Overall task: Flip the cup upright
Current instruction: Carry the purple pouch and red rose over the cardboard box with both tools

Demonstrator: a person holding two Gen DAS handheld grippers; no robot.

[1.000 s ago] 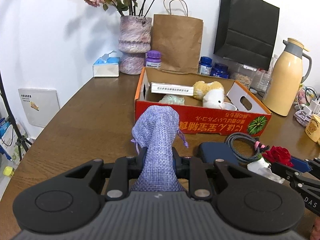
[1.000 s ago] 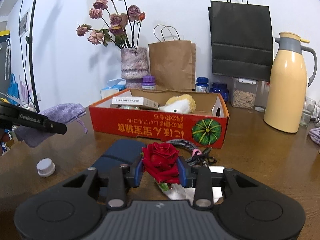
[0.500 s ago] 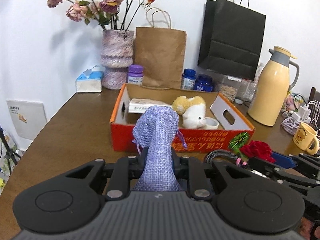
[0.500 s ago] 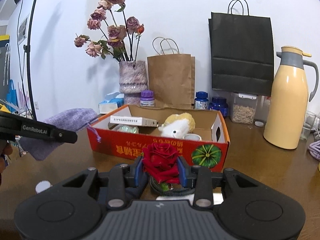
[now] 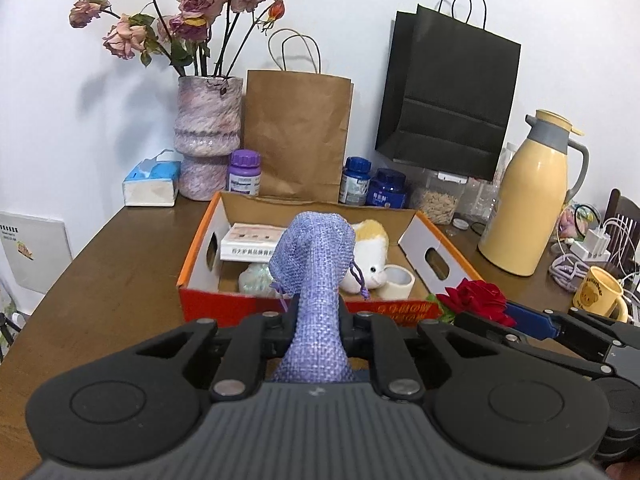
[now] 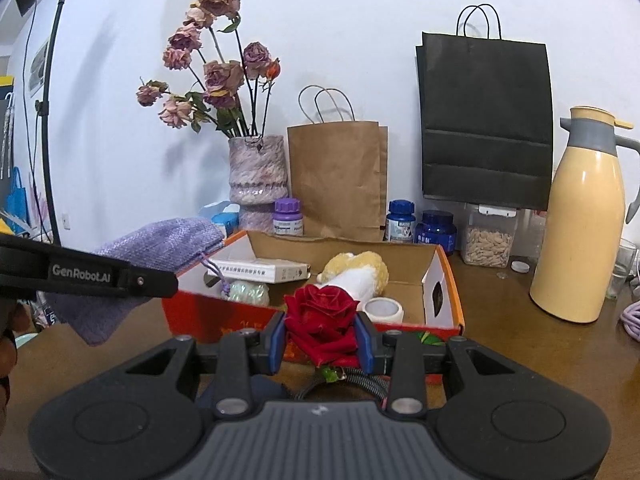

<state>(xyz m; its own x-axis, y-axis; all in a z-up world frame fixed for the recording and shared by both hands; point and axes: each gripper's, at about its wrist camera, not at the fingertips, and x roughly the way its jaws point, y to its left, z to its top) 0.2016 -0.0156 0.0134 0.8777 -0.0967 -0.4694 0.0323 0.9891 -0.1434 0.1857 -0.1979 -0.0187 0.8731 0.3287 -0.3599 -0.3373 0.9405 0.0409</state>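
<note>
Tongs: left gripper pinches a purple pouch, right gripper clamps a red rose. Just ahead stands the orange box, its near wall close. Yellow cup stands upright, far right of both.

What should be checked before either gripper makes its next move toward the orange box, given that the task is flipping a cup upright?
1. Left gripper grip: shut on the purple pouch; ok.
2. Right gripper grip: shut on the red rose; ok.
3. A gripper free for the cup: neither; not ok.
4. Yellow mug upright already: yes, beside the cables; ok.
5. An overturned cup in view: cannot tell; none is plainly visible.
6. Room in the orange box: plush toy, tape roll and carton leave little bare floor; cannot tell.
</note>
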